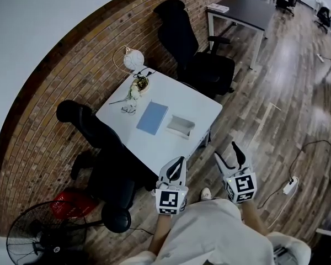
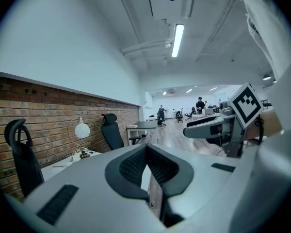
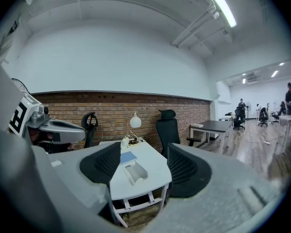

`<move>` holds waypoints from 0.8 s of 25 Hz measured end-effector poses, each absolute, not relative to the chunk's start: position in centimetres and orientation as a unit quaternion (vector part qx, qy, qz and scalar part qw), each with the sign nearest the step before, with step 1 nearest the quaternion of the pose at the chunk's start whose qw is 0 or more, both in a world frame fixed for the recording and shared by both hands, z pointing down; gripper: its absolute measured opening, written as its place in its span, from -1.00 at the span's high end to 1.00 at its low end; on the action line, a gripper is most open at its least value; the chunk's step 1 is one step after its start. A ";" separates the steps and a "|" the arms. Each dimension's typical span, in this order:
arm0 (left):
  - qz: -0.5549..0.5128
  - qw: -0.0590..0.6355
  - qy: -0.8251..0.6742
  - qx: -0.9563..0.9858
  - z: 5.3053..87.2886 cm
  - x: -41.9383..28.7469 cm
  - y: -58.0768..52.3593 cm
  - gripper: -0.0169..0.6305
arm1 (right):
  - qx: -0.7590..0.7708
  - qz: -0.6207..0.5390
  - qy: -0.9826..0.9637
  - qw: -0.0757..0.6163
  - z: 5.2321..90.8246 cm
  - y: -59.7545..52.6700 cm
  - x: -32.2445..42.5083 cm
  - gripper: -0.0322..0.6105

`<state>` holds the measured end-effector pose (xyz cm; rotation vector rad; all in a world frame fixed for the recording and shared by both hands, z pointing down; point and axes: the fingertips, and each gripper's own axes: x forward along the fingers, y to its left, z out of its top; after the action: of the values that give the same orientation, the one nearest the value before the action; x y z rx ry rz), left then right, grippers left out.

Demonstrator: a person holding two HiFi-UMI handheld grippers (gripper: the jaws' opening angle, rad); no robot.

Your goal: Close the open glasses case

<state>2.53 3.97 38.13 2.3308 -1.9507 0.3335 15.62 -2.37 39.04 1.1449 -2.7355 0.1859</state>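
the glasses case [image 1: 180, 126] lies open, hollow side up, on the white table [image 1: 168, 148] at the middle of the head view, just right of a blue notebook [image 1: 152, 117]. its long axis seems to run upper left to lower right there, one end towards the person. closing hasn't started; this looks like the approach. the left gripper [image 1: 181, 160] has its jaws pressed together on nothing, and the right gripper [image 1: 226, 149] is spread and empty. both are low in frame, well apart from the case. next, probably step in and tip the lid over.
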 end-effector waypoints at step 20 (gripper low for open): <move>0.093 0.038 -0.673 0.733 37.6 1.6 2.7 0.94 | 0.352 0.052 -0.933 0.063 38.1 -4.4 14.4 -0.04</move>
<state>1.56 2.66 37.64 2.2492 -2.0645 0.2864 14.37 -4.39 38.11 1.0625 -2.8174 0.1572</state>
